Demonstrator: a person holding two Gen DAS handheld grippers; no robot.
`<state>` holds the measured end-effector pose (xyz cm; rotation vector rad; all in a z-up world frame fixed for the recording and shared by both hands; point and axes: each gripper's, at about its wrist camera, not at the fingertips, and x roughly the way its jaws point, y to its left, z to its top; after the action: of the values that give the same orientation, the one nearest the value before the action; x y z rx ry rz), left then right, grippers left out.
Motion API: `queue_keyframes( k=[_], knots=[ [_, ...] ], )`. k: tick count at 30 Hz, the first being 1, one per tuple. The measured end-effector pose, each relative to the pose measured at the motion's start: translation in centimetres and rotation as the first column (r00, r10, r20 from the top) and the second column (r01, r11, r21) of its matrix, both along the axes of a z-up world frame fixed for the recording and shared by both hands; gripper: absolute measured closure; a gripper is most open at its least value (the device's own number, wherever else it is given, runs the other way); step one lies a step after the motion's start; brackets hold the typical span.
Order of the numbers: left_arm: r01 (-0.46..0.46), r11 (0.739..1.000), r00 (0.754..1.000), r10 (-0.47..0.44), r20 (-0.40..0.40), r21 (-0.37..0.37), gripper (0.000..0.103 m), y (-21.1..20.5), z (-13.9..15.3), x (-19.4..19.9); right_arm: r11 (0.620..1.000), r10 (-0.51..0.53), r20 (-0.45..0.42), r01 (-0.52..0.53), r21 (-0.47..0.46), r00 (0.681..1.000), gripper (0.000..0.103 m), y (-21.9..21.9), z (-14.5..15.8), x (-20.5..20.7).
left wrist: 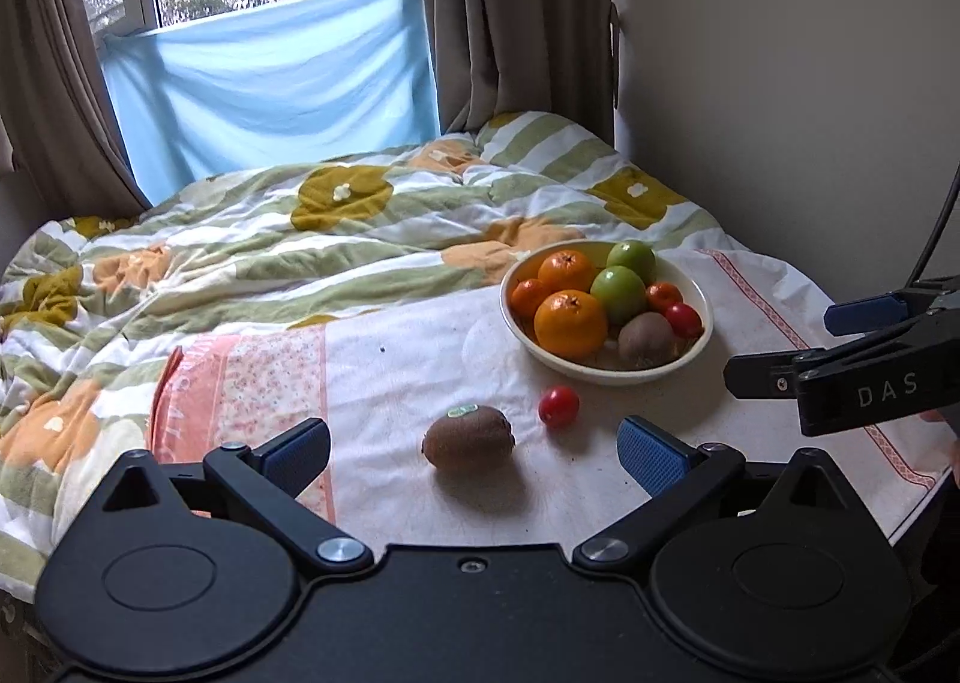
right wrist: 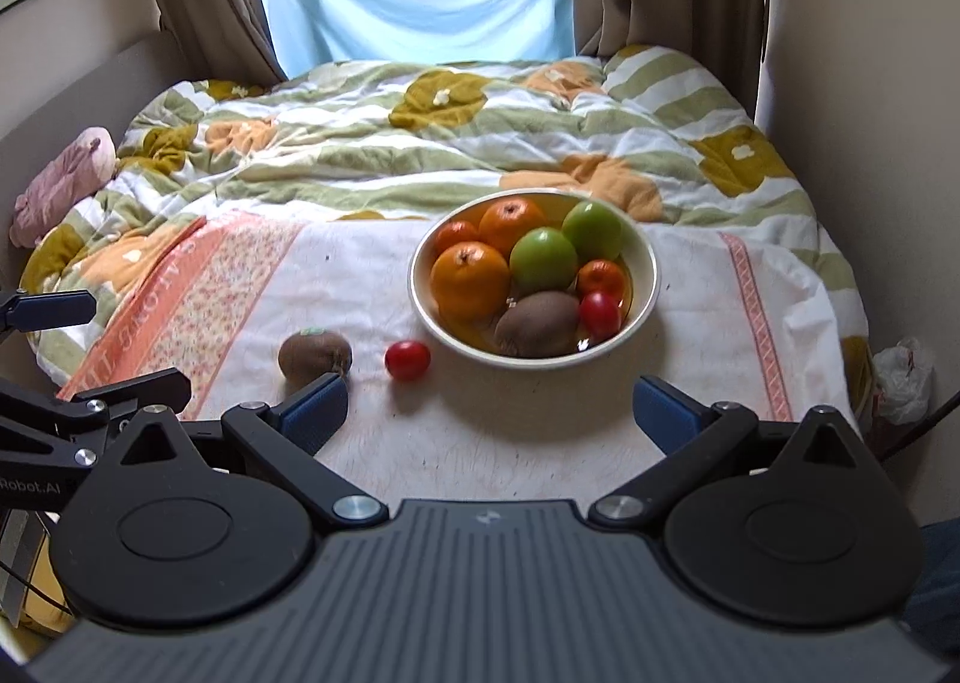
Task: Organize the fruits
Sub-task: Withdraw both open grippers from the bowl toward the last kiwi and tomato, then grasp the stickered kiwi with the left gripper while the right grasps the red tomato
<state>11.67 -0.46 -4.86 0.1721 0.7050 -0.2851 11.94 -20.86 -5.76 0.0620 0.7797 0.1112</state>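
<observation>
A cream bowl on the white cloth holds oranges, two green apples, a kiwi and small red fruits. Outside it lie a brown kiwi with a green sticker and a red tomato. My left gripper is open, its blue pads on either side of the loose kiwi and just short of it. My right gripper is open and empty, in front of the bowl with the tomato just ahead of its left pad. Each gripper shows at the edge of the other's view.
The cloth lies on a bed with a flowered quilt. A wall runs along the right, curtains and a blue sheet at the window behind. A pink soft toy lies at the bed's left edge; a plastic bag sits right.
</observation>
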Motion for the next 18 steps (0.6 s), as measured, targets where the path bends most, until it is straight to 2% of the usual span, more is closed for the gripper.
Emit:
queue_keyframes(
  k=[3,9,18],
  knots=[
    [-0.004,1.000,0.998,0.003,-0.066,-0.027,0.000,0.6,-1.3,1.1,0.999,-0.021,-0.034,0.022,0.027,0.999,0.000,0.7,-1.3,0.1],
    [-0.014,0.999,0.990,0.006,-0.144,-0.050,0.000,1.5,-3.4,3.9,0.995,-0.084,-0.091,0.089,0.054,0.992,0.000,2.0,-2.9,1.6],
    [-0.058,0.992,0.972,0.031,-0.235,-0.113,0.002,1.7,-6.6,8.6,0.959,-0.236,-0.161,0.256,0.117,0.958,0.000,1.5,-5.5,5.2]
  ],
)
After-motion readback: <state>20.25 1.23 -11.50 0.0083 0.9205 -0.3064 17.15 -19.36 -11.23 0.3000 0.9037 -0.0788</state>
